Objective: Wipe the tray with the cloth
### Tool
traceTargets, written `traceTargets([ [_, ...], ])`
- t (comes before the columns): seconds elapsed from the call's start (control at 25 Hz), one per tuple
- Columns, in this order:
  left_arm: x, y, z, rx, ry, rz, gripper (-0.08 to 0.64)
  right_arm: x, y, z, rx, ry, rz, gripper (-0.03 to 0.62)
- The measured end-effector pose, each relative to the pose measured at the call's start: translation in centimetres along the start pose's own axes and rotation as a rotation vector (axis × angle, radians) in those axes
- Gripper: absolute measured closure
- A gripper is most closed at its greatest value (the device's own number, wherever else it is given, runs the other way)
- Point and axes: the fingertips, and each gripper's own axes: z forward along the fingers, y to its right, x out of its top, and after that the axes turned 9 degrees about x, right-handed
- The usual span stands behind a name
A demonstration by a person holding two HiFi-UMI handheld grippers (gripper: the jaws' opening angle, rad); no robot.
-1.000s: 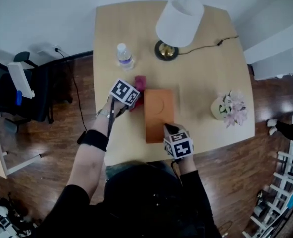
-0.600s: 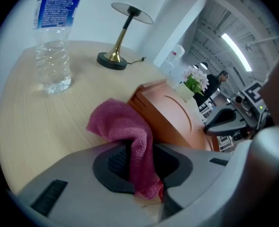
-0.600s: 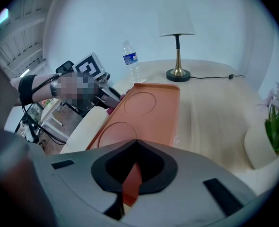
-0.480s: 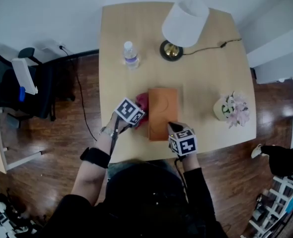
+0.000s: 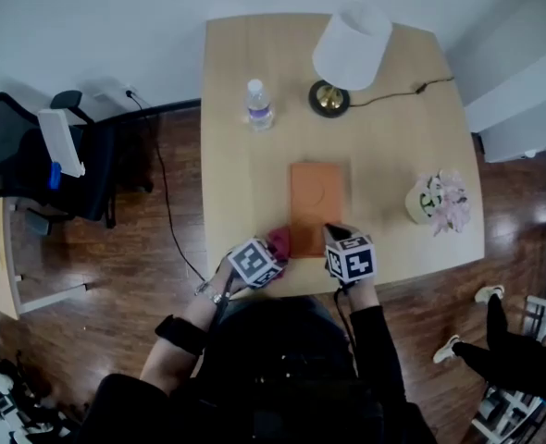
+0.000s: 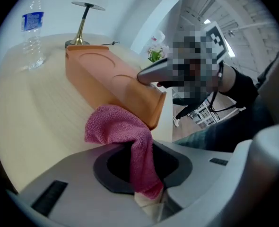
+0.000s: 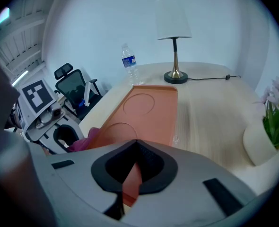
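An orange tray lies lengthwise in the middle of the wooden table. The pink cloth bunches against the tray's near left corner, outside the rim. My left gripper is shut on the cloth, which hangs out from between the jaws. My right gripper is shut on the tray's near short rim. In the right gripper view the tray stretches away from the jaws, and the left gripper shows at its left.
A lamp with a white shade and its cord stand at the table's far side, with a water bottle to its left. A vase of flowers stands at the right edge. An office chair is on the floor to the left.
My left gripper has carried the cloth along the tray's left side from its far end to its near corner. The right gripper has kept its hold on the near rim.
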Motion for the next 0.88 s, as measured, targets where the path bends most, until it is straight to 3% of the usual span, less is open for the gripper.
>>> traceTargets([
  [0.36, -1.0, 1.5, -1.4, -0.017, 0.007, 0.02, 0.457, 0.2, -0.2, 0.1, -0.018, 0.025, 0.008, 0.587],
  [0.56, -0.5, -0.3, -3.5, 0.017, 0.023, 0.034, 0.456, 0.3, 0.2, 0.1, -0.059, 0.022, -0.007, 0.586],
  [0.76, 1.2, -3.2, -5.4, 0.071, 0.055, 0.029, 0.457, 0.3, -0.6, 0.4, -0.052, 0.008, 0.041, 0.588],
  [0.88, 2.9, -4.9, -6.5, 0.115, 0.087, 0.014, 0.457, 0.7, -0.9, -0.7, -0.102, 0.007, 0.034, 0.588],
])
